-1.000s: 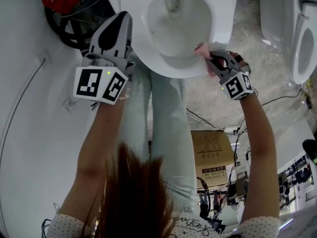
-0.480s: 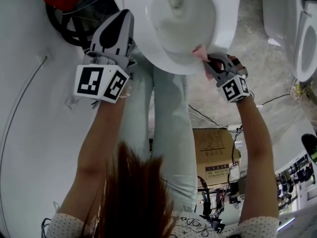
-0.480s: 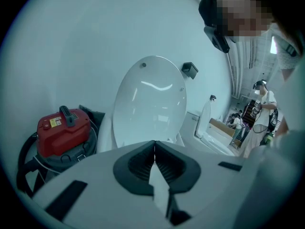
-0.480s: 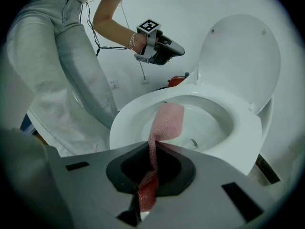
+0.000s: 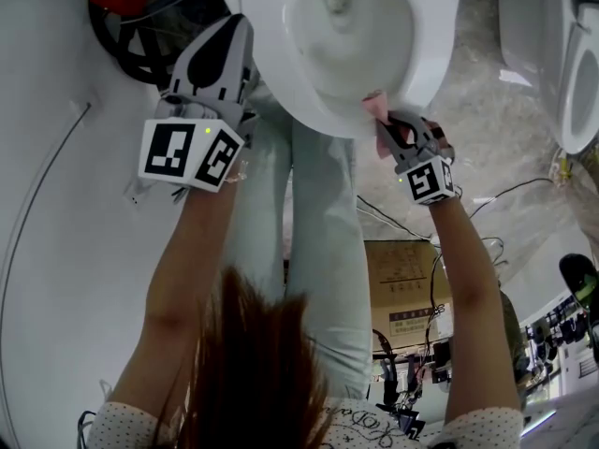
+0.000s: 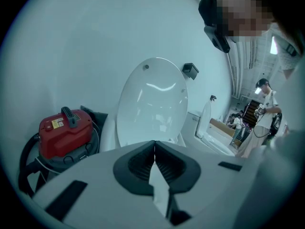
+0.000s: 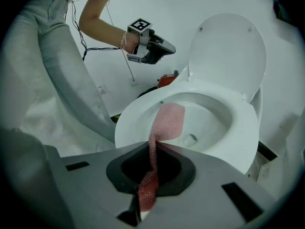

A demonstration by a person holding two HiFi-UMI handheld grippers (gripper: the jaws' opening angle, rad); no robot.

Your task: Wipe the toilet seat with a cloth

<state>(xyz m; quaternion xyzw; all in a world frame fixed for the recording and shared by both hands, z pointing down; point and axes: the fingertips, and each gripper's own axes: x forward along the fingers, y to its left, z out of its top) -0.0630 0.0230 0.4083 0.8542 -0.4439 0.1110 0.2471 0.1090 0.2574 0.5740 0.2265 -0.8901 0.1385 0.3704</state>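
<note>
The white toilet seat (image 5: 421, 73) rings the bowl at the top of the head view, with its lid (image 7: 228, 51) raised. A pink cloth (image 7: 166, 122) drapes from my right gripper (image 7: 153, 144) onto the seat's front rim (image 7: 128, 123) and hangs a little into the bowl. The right gripper (image 5: 382, 120) is shut on the cloth (image 5: 376, 104) at the seat's near edge. My left gripper (image 5: 236, 31) hovers left of the seat, apart from it. It is shut with nothing between its jaws (image 6: 154, 142).
A red vacuum cleaner (image 6: 64, 132) with black hose stands left of the toilet by the white wall. A second toilet (image 5: 576, 64) is at the right. Cables and a cardboard box (image 5: 402, 283) lie on the floor behind my legs. A person (image 6: 264, 104) stands far off.
The right gripper has slid the pink cloth a little leftward along the seat's front rim. The left gripper has stayed beside the seat, shut.
</note>
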